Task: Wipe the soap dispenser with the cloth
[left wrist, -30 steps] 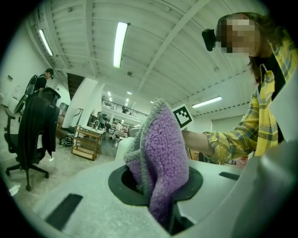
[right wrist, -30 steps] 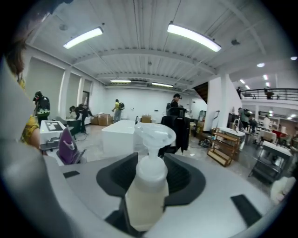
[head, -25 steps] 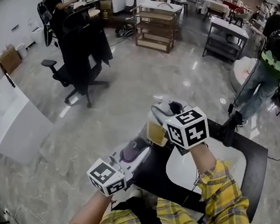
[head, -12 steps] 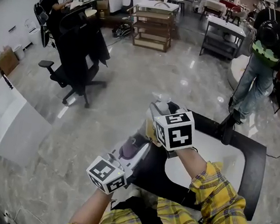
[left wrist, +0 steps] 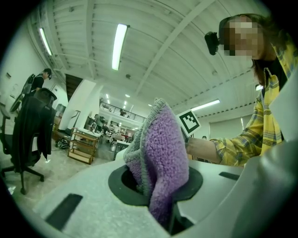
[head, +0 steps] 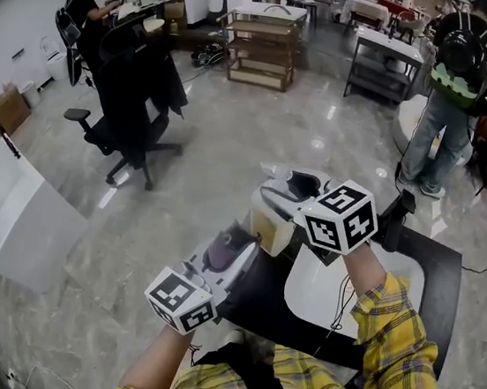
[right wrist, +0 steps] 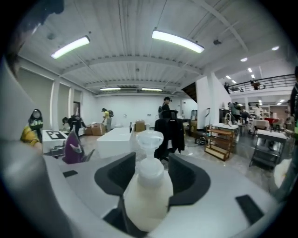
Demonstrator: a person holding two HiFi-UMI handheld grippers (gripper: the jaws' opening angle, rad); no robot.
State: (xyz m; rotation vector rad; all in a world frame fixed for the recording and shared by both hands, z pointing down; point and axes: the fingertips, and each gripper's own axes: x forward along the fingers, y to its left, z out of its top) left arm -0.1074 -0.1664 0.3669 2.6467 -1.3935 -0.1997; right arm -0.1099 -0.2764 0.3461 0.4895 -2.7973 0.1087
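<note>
Right tongs (head: 284, 211) hold a cream plastic soap dispenser (head: 267, 231), jaws just eased wider around it. Left tongs (head: 233, 261), clamping a purple knitted cloth (head: 223, 250), sit just below-left, nearest its body.

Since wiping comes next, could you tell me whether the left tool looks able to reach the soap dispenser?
Probably yes: the left tool holds the cloth beside the soap dispenser, nothing between them.

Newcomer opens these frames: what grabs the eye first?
A purple cloth bunched in the left tongs, filling that gripper's view. Near the centre of the head view the right tongs hold a cream soap dispenser in the air, their jaws having just been opening around it.
</note>
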